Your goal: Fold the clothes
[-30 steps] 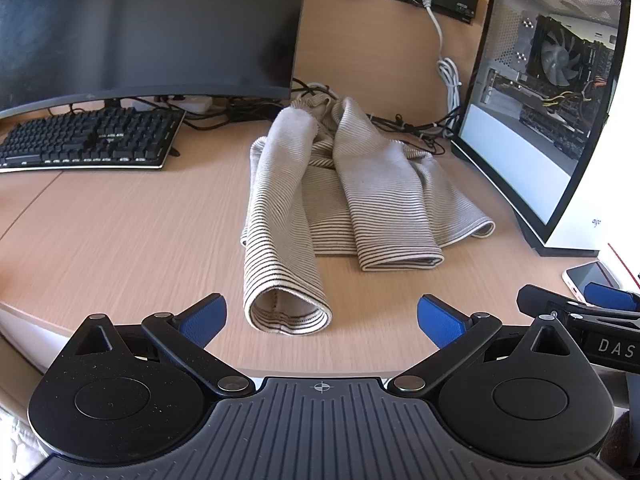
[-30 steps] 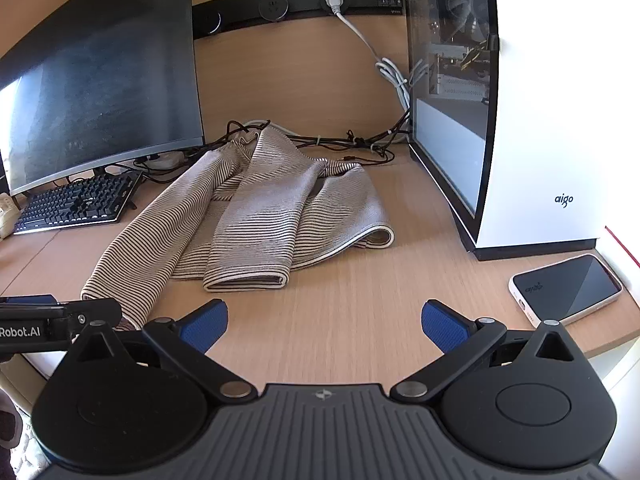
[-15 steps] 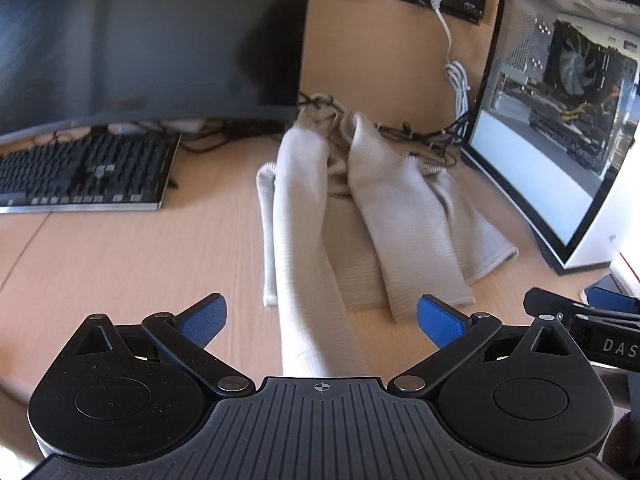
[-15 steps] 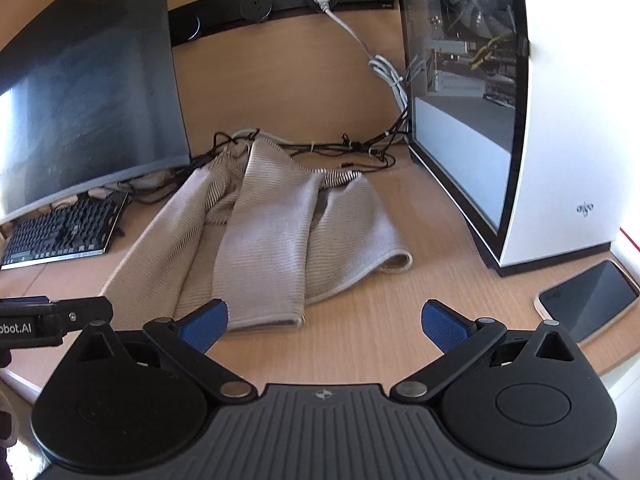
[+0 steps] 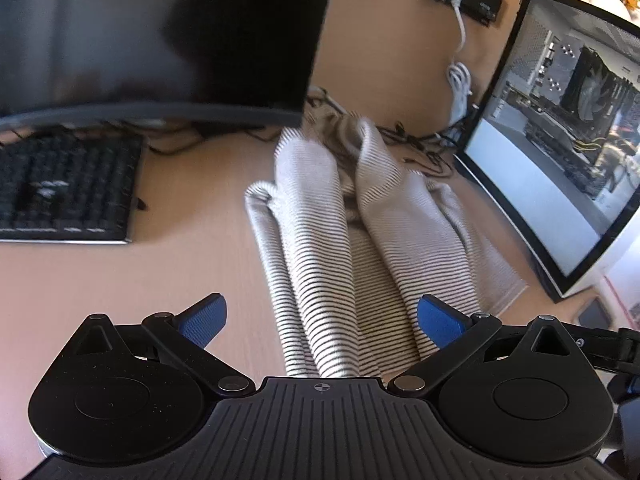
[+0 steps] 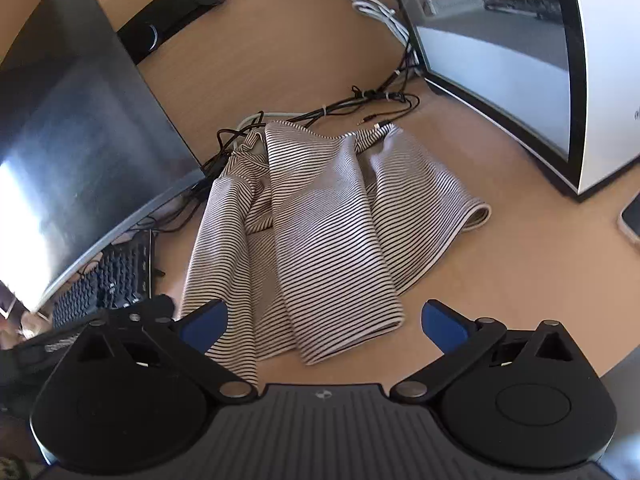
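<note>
Right wrist view: striped sweater (image 6: 320, 232) lies rumpled, sleeves forward

Left gripper (image 5: 320, 320) moved forward over desk edge; striped sweater (image 5: 320, 280) now fills space between its spread blue fingertips (image 5: 202, 320), sleeve end hidden under gripper body, where 1.0 s ago sleeve cuff lay ahead of fingers.
Right gripper (image 6: 322, 322) moved forward and tilted down; sweater (image 6: 320, 232) seen more from above, its near hem now between fingertips (image 6: 444, 326). Left gripper closer at left edge of right view. Phone (image 6: 631, 220) shifted to right edge, mostly cut off.
</note>
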Demonstrator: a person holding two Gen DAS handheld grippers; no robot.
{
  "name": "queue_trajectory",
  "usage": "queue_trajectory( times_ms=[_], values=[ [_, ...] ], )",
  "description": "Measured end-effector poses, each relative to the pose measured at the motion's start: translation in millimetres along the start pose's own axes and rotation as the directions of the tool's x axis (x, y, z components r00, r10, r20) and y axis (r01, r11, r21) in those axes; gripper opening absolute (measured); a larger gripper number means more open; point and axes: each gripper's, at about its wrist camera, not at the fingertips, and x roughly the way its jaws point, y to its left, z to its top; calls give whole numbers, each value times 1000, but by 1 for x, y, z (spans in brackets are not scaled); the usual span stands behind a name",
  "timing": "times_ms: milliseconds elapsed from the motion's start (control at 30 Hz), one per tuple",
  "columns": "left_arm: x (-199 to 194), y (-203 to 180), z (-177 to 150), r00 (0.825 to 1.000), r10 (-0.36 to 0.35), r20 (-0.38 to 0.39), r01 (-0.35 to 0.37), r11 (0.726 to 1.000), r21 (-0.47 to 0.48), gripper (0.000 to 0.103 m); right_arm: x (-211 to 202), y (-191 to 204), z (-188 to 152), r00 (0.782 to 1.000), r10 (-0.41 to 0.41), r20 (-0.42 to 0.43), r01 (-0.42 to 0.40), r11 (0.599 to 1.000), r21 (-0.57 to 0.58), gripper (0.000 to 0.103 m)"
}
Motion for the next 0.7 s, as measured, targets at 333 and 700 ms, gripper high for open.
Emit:
queue_trajectory(
  times_ms=[333,700],
  values=[
    [69,-2,33,996,-69,-58,67,997,-37,103,20,-4,31,994,-106,18,108,990,-94,103],
    [88,-12,38,993,32,-112,-35,999,-26,103,126,5,100,998,3,-69,-21,965,-261,103]
  ],
)
